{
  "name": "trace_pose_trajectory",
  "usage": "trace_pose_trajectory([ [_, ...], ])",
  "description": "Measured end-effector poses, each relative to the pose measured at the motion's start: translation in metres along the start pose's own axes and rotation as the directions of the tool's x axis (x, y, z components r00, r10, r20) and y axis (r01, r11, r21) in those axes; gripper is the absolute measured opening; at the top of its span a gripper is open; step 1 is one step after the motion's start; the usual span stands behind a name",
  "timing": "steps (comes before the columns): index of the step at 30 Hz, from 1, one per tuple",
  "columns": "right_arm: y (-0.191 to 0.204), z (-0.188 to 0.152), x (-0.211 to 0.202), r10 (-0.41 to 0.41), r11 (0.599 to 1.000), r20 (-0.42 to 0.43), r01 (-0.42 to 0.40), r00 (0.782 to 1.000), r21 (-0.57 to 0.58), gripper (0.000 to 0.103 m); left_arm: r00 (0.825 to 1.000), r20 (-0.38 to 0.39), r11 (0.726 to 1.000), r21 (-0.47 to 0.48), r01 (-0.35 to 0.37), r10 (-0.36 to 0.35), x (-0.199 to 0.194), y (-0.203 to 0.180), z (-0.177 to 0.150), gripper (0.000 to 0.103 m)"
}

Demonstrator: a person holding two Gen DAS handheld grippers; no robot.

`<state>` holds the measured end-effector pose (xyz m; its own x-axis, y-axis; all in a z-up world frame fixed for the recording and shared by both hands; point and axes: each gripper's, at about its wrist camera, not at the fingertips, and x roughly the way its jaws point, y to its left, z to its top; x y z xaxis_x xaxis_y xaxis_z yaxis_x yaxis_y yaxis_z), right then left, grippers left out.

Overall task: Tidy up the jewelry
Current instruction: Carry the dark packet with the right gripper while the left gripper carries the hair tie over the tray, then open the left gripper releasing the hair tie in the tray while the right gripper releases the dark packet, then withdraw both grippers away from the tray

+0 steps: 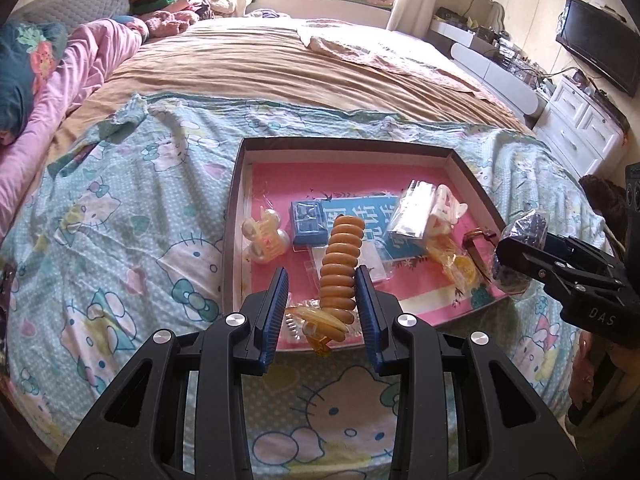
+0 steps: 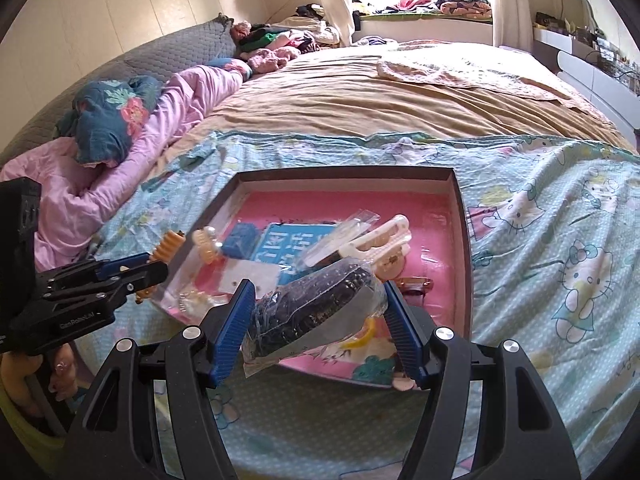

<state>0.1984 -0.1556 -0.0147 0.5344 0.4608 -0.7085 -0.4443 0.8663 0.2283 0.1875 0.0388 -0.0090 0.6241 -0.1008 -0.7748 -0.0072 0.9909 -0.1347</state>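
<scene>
Orange coil clip [image 1: 340, 268]: sits between my left jaws, ribbed spiral standing up past the pads, amber claw end hanging below; looks gripped low on the coil, contact on the left pad hard to confirm.
Left gripper [image 1: 322, 280]: jaws part-closed around the coil, hovering over the near edge of the tray.
Right gripper [image 2: 316, 300]: jaws fairly wide, pinching a clear bag of dark beads [image 2: 316, 312] across its width; bag tilts, loose plastic sags underneath.
Tray [image 1: 236, 216]: shallow dark-walled box, pink floor, on the bed [image 1: 120, 220] with the cartoon-cat sheet.
Already in tray: pearl clip [image 1: 266, 236] at left, blue box [image 1: 308, 222], blue card [image 1: 372, 216], white clip [image 2: 380, 240], yellow bagged piece [image 1: 456, 260], brown clip [image 1: 478, 240] at right edge.
Step, my guess: placing both held pieces in the tray.
How to do well: lower each into bare pink floor, not onto other pieces; bead bag to the right side, coil to near-left gap.
Risk: coil could roll; bag may slip, so release low.
</scene>
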Motion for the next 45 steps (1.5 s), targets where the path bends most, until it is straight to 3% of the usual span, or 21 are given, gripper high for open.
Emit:
trace_pose_trajectory([
  [11, -0.007, -0.012, 0.042, -0.097, 0.995, -0.081, 0.095, 0.992, -0.027, 0.066, 0.997, -0.058, 0.999, 0.005, -0.041, 0.041, 0.028, 0.004, -0.007, 0.034],
  [12, -0.008, -0.013, 0.042, -0.095, 0.995, -0.078, 0.093, 0.992, -0.023, 0.068, 0.997, -0.06, 0.999, 0.008, -0.042, 0.042, 0.028, 0.004, -0.006, 0.035],
  [14, -0.009, -0.012, 0.037, -0.085, 0.996, -0.063, 0.084, 0.994, -0.009, 0.08, 0.997, -0.056, 0.999, 0.012, -0.049, 0.05, 0.027, 0.003, -0.006, 0.04],
  [16, -0.009, -0.012, 0.029, -0.091, 0.996, -0.038, 0.091, 0.995, -0.003, 0.083, 0.997, -0.052, 0.999, 0.013, -0.051, 0.051, 0.025, 0.001, -0.006, 0.048],
  [23, -0.011, -0.015, -0.003, -0.084, 0.996, 0.008, 0.084, 0.996, 0.02, 0.09, 0.999, -0.007, 0.998, 0.032, -0.052, 0.053, 0.002, -0.01, -0.007, 0.058],
  [28, -0.007, -0.021, -0.033, -0.076, 0.997, 0.044, 0.075, 0.996, 0.011, 0.096, 0.998, 0.034, 0.998, 0.039, -0.058, 0.056, -0.022, -0.018, -0.011, 0.076],
  [36, 0.014, -0.04, -0.077, -0.088, 0.995, 0.111, 0.093, 0.99, -0.046, 0.098, 0.996, 0.085, 0.999, 0.032, -0.043, 0.04, -0.06, -0.026, -0.035, 0.093],
  [45, 0.018, -0.074, -0.102, -0.107, 0.994, 0.129, 0.111, 0.986, -0.021, 0.098, 0.995, 0.096, 0.999, 0.004, -0.033, 0.033, -0.077, -0.027, -0.072, 0.093],
])
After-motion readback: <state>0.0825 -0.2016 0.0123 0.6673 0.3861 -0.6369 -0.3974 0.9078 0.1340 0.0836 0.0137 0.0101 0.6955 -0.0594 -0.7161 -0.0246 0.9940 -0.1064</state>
